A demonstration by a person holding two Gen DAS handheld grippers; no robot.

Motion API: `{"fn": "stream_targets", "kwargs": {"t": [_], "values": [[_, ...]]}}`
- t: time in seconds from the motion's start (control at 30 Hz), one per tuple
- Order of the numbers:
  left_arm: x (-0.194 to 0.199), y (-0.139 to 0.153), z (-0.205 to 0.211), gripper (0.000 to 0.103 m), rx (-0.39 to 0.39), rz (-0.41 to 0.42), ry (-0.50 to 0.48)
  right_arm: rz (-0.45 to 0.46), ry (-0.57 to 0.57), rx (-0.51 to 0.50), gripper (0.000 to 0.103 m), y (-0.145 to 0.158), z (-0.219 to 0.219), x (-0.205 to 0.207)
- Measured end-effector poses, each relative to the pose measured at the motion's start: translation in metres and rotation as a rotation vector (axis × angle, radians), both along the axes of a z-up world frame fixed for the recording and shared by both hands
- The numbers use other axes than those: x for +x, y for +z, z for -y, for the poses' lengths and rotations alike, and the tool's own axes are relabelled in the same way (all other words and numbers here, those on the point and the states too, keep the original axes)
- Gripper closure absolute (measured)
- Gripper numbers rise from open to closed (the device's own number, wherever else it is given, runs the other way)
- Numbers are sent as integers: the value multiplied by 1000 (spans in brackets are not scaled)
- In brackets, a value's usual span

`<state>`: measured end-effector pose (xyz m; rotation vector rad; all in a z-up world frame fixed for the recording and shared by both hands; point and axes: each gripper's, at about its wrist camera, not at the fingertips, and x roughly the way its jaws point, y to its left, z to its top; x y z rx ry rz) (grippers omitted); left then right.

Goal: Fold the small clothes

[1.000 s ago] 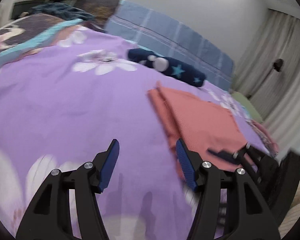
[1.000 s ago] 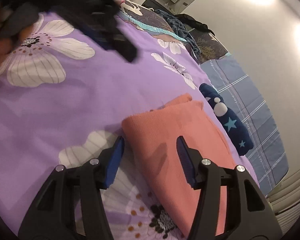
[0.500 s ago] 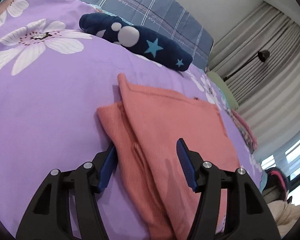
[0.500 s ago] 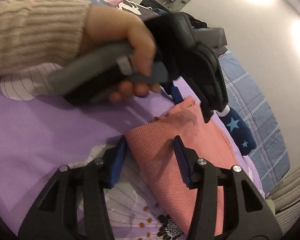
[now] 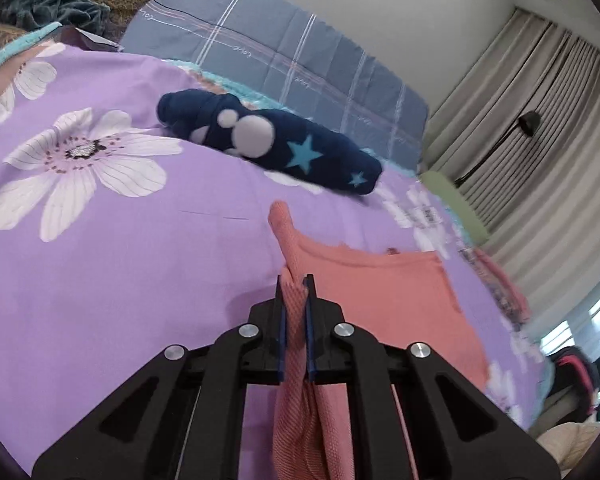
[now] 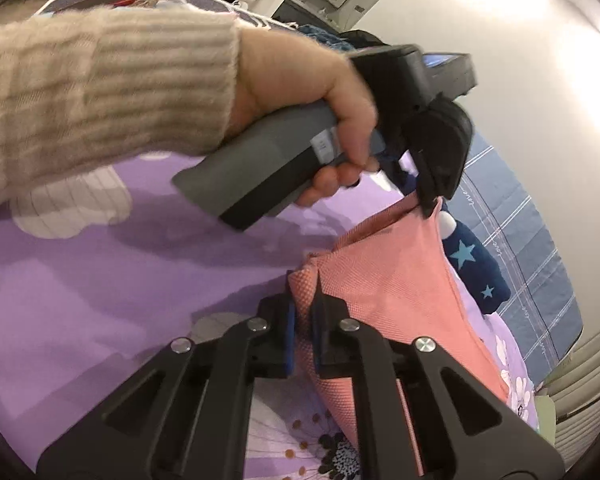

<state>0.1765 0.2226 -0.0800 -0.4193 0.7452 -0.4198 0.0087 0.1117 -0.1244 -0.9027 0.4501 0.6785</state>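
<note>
Left wrist view: the left gripper [image 5: 295,286] pinches an edge of the salmon cloth [image 5: 392,300], which lies on the purple floral bedspread [image 5: 120,264] near a navy star-print garment [image 5: 300,148]. Right wrist view: the right gripper [image 6: 303,296] clamps the cloth's near corner [image 6: 302,284], while the left gripper lifts the far corner.

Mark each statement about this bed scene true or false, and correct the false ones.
1. The left claw is shut on the salmon-pink knit garment. True.
2. The right claw hangs open above the bed. False: it is shut on the same garment.
3. The navy star-print fabric roll lies on the purple floral bedsheet. True.
4. The person's sleeve is black leather. False: it is cream ribbed knit.
</note>
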Motion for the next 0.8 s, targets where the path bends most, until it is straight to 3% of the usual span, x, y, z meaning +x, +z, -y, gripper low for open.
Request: {"fn": "stream_targets", "kwargs": {"t": [0.1, 0.13, 0.17, 0.23, 0.37, 0.43, 0.7, 0.8], "values": [[14, -31, -1, 97, 62, -93, 35, 1, 0, -18, 97, -7, -2, 0], [18, -41, -4, 97, 49, -123, 38, 12, 3, -15, 97, -6, -2, -2], [18, -46, -12, 97, -20, -128, 41, 11, 5, -11, 96, -5, -2, -3], [16, -43, -21, 97, -54, -117, 58, -7, 4, 0, 96, -4, 1, 0], [11, -36, -27, 96, -27, -109, 71, -40, 8, 20, 92, -1, 5, 4], [4, -33, -31, 92, -36, -100, 56, -48, 15, 31, 91, 2, 9, 4], [-8, -43, -26, 91, -61, -127, -15, -51, 35, 10, 86, -3, 7, -7], [0, -45, -24, 99, -28, -129, 17, -41, 42, 4, 86, -3, 7, -11]]}}
